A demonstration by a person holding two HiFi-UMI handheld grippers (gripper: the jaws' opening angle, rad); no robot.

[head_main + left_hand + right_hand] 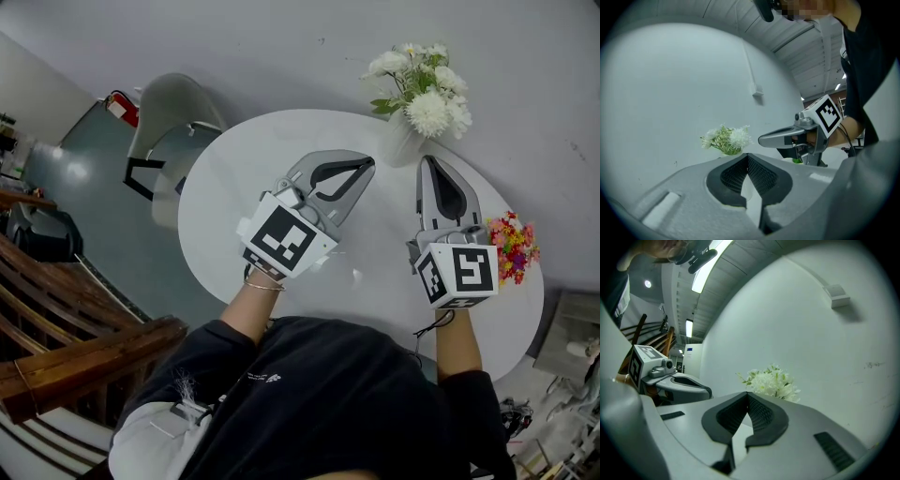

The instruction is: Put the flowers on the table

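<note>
White flowers with green leaves [422, 94] probably weigh little, yet they look top-heavy and easily crushed. Nearest, the left gripper [367, 165] and the right gripper [428, 161] hover over the round white table [234, 178] with fingers clenched on nothing. Beyond them the bunch stands in a pale vase [401, 148] at the table's far edge. I would grasp the smooth, maybe slippery vase low, never the blooms.

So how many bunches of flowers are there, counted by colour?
white flower bunch: 1
colourful flower bunch: 1
Total: 2
</note>
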